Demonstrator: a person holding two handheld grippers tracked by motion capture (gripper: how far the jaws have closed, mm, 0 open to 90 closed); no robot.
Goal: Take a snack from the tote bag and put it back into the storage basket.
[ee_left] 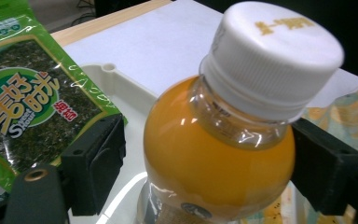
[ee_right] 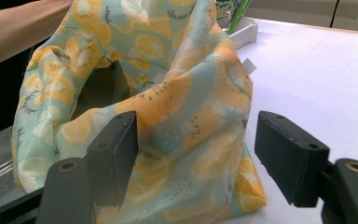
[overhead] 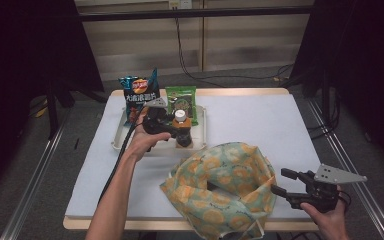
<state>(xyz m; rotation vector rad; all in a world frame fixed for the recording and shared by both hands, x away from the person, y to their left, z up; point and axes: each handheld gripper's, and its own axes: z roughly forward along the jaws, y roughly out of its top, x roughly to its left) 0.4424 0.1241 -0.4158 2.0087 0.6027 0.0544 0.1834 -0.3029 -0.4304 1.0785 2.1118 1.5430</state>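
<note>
The bottle [ee_left: 219, 154] of orange drink stands upright in the white tray [overhead: 116, 142] at the far left part of the surface [overhead: 260, 125], its white cap [ee_left: 272, 56] on. The left gripper [overhead: 172, 131] is around its shoulder. In the left gripper view one black jaw stands a little off the bottle at the left, with tray visible in the gap, and the other jaw sits at the bottle's right side, where I cannot tell if it touches. So the grip looks released, with the bottle between the jaws and not pressed by both pads.

Just behind the bottle in the tray lies a green seaweed pack [overhead: 181, 100], and beside that, more to the left, a dark chips bag [overhead: 140, 95] stands leaning. The left hand [overhead: 142, 142] comes in from the lower left, a black cable trailing along the forearm.

Near the tray, towards the person, sits a cloth bag [overhead: 220, 185] with an orange-slice print — its mouth is open upward. The right gripper [overhead: 279, 182] is at the bag's right side, low over the front edge of the surface. Its jaws stand wide apart; in the right gripper view the left jaw is close against the cloth and the right jaw is over bare surface — nothing is clenched.
</note>
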